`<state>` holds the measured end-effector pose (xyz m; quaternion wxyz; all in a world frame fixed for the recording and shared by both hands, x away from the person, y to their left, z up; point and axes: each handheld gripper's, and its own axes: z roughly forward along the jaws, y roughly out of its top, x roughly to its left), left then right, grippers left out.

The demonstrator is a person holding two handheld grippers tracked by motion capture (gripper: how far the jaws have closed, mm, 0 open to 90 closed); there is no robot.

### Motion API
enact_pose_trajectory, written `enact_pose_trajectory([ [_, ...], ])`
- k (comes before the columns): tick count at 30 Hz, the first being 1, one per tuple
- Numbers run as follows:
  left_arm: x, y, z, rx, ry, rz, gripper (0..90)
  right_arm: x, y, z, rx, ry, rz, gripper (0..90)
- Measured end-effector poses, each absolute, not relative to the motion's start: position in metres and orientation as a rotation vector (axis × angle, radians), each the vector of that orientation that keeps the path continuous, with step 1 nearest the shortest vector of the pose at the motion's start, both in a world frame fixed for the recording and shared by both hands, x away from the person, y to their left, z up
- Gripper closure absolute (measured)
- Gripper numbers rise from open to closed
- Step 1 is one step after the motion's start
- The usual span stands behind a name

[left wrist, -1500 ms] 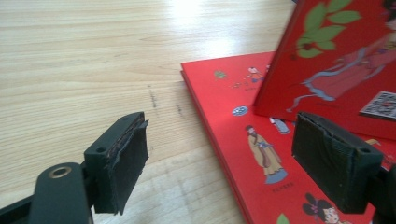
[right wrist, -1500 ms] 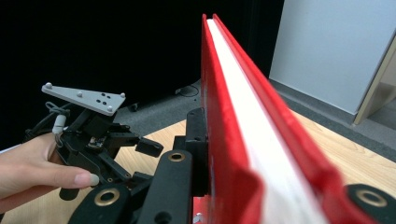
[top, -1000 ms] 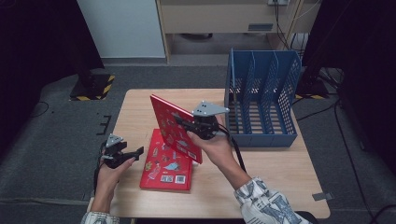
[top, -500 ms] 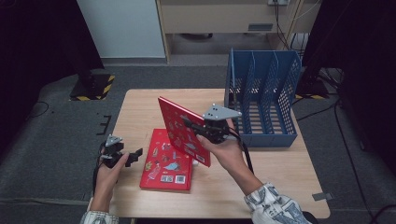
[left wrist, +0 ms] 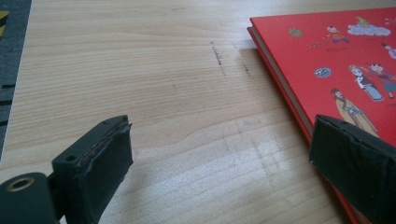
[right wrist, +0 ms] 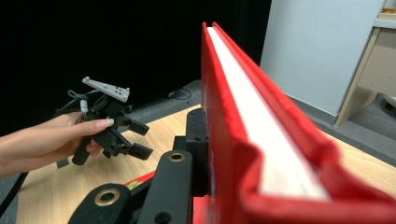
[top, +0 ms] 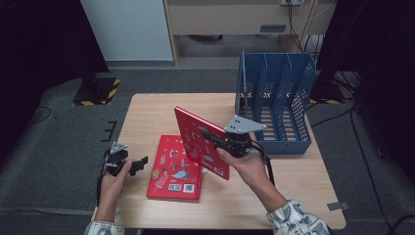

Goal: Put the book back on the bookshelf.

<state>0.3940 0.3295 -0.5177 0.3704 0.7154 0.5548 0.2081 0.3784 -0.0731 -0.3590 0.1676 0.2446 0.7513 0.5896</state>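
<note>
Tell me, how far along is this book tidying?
Nothing looks filed: the blue rack shows no book in its slots. In hand: the right tool grips one red book upright above the table. Left: a second red book lies flat, beside the open left tool.

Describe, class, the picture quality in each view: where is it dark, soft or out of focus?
High view: the table is evenly lit, the surroundings fall into near black, and the whole image is slightly soft. Left gripper view: the wood grain is sharp, the flat red book casts a thin shadow. Right gripper view: the held red book blurs at its near corner, against a black background.
</note>
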Motion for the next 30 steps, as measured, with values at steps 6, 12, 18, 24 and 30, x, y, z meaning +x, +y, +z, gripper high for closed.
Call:
enact_pose_trajectory([
  [6,0.394,0.329,-0.519,1.847,1.426,0.545,5.7,0.374,-0.085,-0.362,0.704,2.127,1.672,79.7],
  [12,0.394,0.334,-0.519,1.838,1.439,0.567,5.7,0.371,-0.095,-0.364,0.704,2.121,1.668,79.7],
  [18,0.394,0.336,-0.519,1.840,1.448,0.581,5.8,0.365,-0.106,-0.366,0.708,2.115,1.671,79.7],
  [24,0.394,0.335,-0.520,1.847,1.447,0.579,5.8,0.358,-0.121,-0.367,0.716,2.102,1.670,79.6],
  [30,0.394,0.334,-0.522,1.848,1.451,0.577,5.8,0.353,-0.138,-0.371,0.736,2.091,1.658,79.6],
])
